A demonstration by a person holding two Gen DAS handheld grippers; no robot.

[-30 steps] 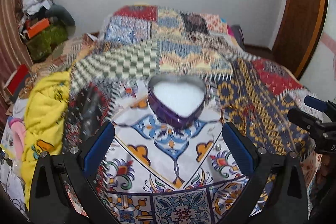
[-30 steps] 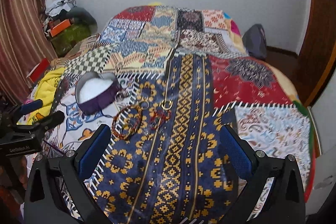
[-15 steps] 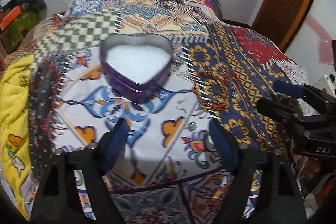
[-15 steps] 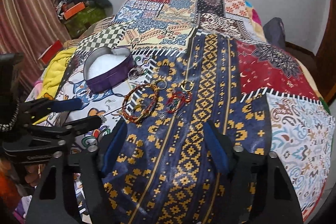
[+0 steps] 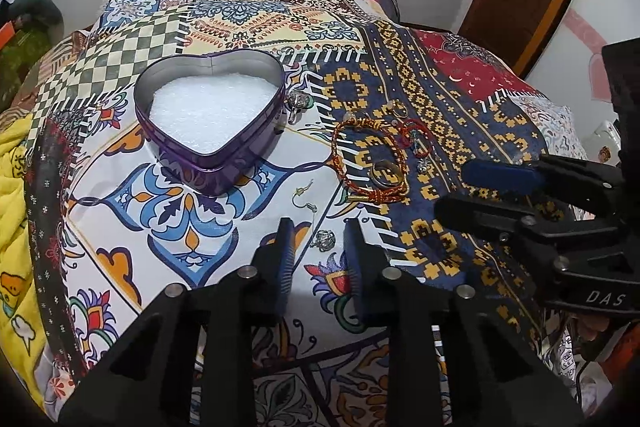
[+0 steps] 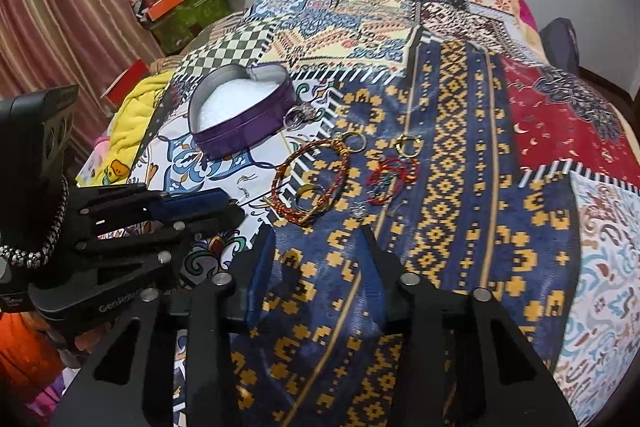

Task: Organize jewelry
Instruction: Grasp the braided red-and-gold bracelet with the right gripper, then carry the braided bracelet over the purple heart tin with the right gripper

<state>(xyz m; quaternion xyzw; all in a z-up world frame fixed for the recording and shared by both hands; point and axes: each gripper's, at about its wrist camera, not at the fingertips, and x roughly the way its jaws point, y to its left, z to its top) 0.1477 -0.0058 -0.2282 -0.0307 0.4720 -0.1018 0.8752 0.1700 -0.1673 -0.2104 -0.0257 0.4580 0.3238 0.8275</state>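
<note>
Left gripper (image 5: 318,241) narrowed around a small silver stud (image 5: 324,239) on the bedspread (image 5: 200,227), not yet clamped, nothing held. Right gripper (image 6: 316,247) likewise narrowed and empty, just short of the woven bracelet (image 6: 310,183). Heart tin (image 5: 212,123) open, white padding bare; remaining jewelry scattered near it on the right. Risks: stud slipping from the pads or sinking into soft cloth on closing; fabric pinched with it; grippers colliding, being close together.
</note>
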